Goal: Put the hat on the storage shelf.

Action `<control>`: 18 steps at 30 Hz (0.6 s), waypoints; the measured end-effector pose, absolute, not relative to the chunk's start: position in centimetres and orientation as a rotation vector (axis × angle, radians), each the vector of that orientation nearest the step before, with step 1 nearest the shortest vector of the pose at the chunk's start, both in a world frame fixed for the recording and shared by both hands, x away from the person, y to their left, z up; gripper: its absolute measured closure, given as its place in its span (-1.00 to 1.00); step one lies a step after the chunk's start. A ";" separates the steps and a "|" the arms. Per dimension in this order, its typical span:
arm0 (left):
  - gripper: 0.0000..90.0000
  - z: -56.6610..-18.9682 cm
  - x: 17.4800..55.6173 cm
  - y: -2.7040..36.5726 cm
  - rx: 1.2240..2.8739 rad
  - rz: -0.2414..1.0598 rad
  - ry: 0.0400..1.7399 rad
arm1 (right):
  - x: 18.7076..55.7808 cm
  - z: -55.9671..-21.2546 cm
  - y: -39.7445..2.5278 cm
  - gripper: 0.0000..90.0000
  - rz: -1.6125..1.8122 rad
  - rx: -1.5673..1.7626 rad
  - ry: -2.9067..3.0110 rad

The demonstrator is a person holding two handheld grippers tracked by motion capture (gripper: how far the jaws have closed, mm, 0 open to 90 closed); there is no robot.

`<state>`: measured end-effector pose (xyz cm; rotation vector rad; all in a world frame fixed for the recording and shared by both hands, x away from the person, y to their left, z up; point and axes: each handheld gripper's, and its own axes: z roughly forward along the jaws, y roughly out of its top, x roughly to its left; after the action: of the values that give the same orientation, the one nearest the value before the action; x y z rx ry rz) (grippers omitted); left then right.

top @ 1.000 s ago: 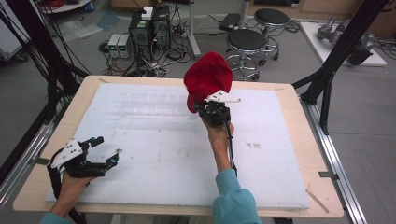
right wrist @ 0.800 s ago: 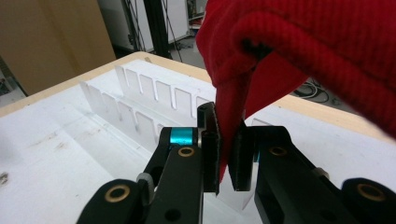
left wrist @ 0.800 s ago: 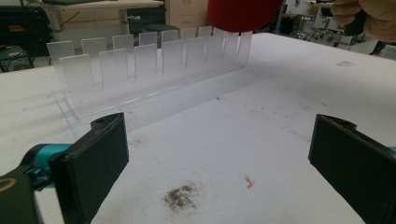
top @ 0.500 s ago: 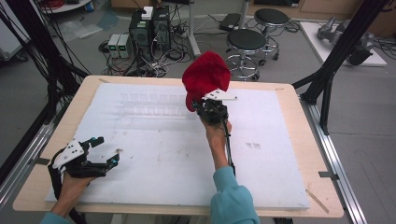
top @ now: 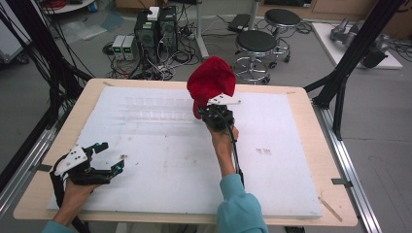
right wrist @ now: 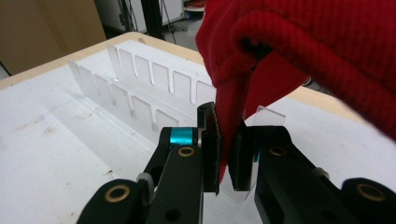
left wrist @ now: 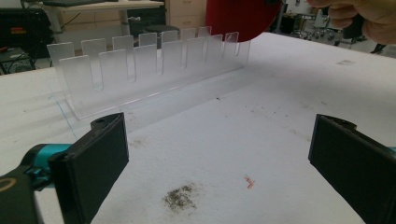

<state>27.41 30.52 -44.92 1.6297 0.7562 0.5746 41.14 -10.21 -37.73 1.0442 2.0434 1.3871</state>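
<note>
Looking down from the high view, you have the soft red knitted beanie hat (top: 211, 81) lifted off the white foam-covered table (top: 160, 160) in your right gripper (top: 214, 115), above the far middle of the board and just past the right end of the clear acrylic slotted rack (top: 158, 108). Your left gripper (top: 104, 156) sits low at the near left corner, well apart from the hat, its jaws spread and holding nothing.

In the left gripper view, both black jaws stand wide apart over bare, slightly soiled foam. The rack runs across the far side with the hat's red underside hanging above its right end.

In the right gripper view, your jaws are pressed together on a thin fold of the hat's ribbed edge, with the rest of the knit bulging out beyond them. Judge it light, limp and stretchy: it looks likely to sag, swing and drape over whatever it meets, and is neither fragile nor slippery. The doubled brim is probably your best hold, since a single layer may stretch and creep out of the pads. The rack's thin upright fins look stiff and could snag the knit.
</note>
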 end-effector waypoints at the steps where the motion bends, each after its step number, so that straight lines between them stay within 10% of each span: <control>1: -0.88 -44.9 27.4 30.5 1.629 0.576 0.758 | 41.2 -37.8 -10.1 0.90 1.384 1.051 2.047; 18: -0.88 -45.0 27.3 30.6 1.616 0.586 0.764 | 41.4 -39.1 -9.7 0.90 1.342 1.075 2.101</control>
<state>27.31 30.57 -44.98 1.6159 0.7641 0.5861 41.39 -9.71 -39.12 1.0753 2.1009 1.3424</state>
